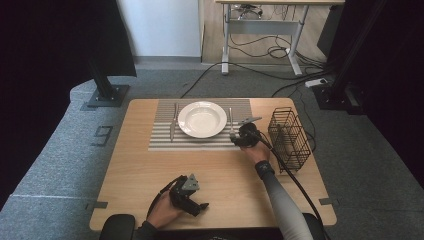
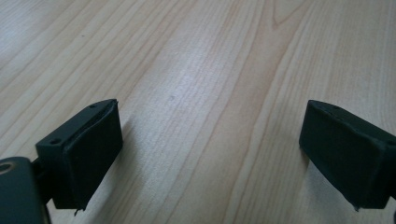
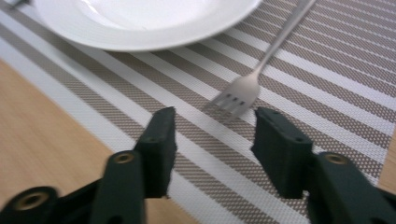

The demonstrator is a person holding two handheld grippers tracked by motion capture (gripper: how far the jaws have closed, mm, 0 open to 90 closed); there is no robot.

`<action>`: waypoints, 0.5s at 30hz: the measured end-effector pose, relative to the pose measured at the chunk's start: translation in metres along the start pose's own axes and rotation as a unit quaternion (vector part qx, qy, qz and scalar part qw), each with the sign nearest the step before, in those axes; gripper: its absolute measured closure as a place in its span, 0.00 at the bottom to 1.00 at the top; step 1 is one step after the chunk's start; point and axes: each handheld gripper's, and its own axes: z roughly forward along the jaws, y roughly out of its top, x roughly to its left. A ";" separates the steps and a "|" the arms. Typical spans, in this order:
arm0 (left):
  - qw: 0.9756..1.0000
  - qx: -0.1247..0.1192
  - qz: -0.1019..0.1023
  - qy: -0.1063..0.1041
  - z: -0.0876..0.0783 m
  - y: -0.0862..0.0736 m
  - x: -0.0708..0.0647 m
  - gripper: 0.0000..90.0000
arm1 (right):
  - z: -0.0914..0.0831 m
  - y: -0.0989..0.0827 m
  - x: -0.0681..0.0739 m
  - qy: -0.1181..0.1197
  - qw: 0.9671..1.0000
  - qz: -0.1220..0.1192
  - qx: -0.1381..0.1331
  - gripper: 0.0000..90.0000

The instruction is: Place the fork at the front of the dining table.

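A white plate (image 1: 202, 119) sits in the middle of a striped placemat (image 1: 160, 142). A knife (image 1: 173, 122) lies left of the plate and a fork (image 1: 231, 120) lies right of it. My right gripper (image 1: 234, 137) hovers low at the fork's near end. In the right gripper view it (image 3: 212, 140) is open, with the fork's tines (image 3: 236, 95) just beyond the jaws and the plate (image 3: 140, 21) farther back. My left gripper (image 1: 201, 206) rests near the table's front edge. It (image 2: 210, 149) is open over bare wood, with nothing between the jaws.
A black wire basket (image 1: 289, 137) stands at the table's right edge, close to my right hand. The wooden table (image 1: 220, 175) is bare between the placemat and the front edge. A desk and loose cables are on the floor beyond.
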 end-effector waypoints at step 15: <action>1.000 0.002 -0.017 0.014 -0.006 -0.007 0.008 0.04 | -0.061 -0.034 0.019 0.017 0.999 -0.022 -0.015 0.17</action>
